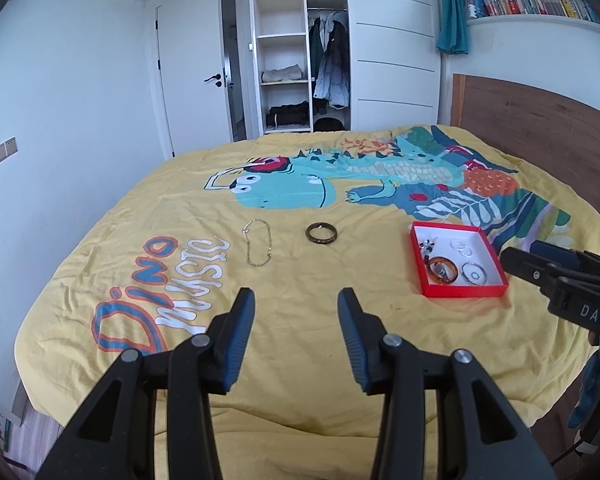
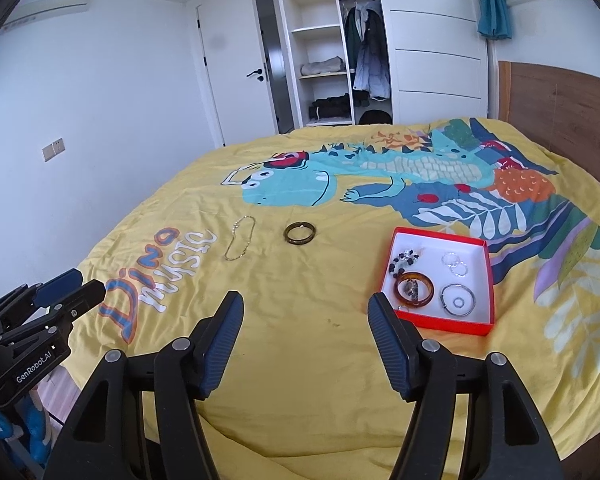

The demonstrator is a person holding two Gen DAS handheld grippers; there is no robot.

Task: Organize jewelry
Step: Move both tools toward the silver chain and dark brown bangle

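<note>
A red box point(image 1: 464, 291) point(image 2: 452, 326) with a white inside lies on the yellow bedspread and holds an amber bangle point(image 1: 443, 270) point(image 2: 414, 288), a silver bangle point(image 2: 458, 299), clear rings and dark beads. A gold chain point(image 1: 257, 242) point(image 2: 240, 238) and a dark bangle point(image 1: 321, 233) point(image 2: 299, 233) lie loose on the bedspread, left of the box. My left gripper point(image 1: 296, 300) is open and empty, nearer than the chain and bangle. My right gripper point(image 2: 306, 304) is open and empty, just left of the box's near corner.
The bedspread point(image 1: 300, 360) has a dinosaur print. A wooden headboard point(image 1: 540, 120) stands at the right, an open wardrobe point(image 1: 300, 48) beyond the bed's far side, and a white wall and door on the left.
</note>
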